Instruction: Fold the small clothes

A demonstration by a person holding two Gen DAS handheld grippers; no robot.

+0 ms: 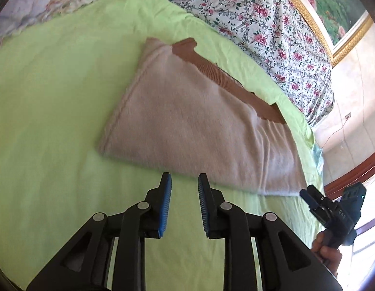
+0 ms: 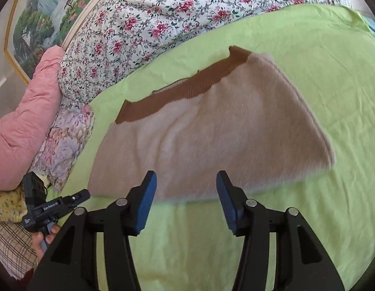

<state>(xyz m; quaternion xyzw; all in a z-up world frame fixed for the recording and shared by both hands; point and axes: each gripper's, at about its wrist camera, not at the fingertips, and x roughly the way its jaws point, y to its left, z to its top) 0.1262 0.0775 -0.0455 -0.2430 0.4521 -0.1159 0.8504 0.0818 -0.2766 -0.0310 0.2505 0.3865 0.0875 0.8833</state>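
Note:
A pale pink knitted garment (image 1: 187, 118) with a brown ribbed band (image 1: 226, 77) lies folded flat on the green sheet (image 1: 49, 111). My left gripper (image 1: 184, 181) hovers just short of its near edge, jaws a little apart, with nothing between the blue pads (image 1: 166, 203). In the right wrist view the same garment (image 2: 211, 133) lies ahead with its brown band (image 2: 187, 87) on the far side. My right gripper (image 2: 186, 179) stands open over the near edge, holding nothing. Each gripper shows in the other's view, the right gripper (image 1: 308, 197) at lower right and the left gripper (image 2: 80, 197) at lower left.
A floral quilt (image 2: 163, 24) is heaped along the far side of the bed. A pink padded cover (image 2: 25, 121) and a pale flowered cloth (image 2: 66, 140) lie at the left. A framed painting (image 1: 332, 7) hangs on the wall. A hand (image 1: 328, 254) holds the right gripper.

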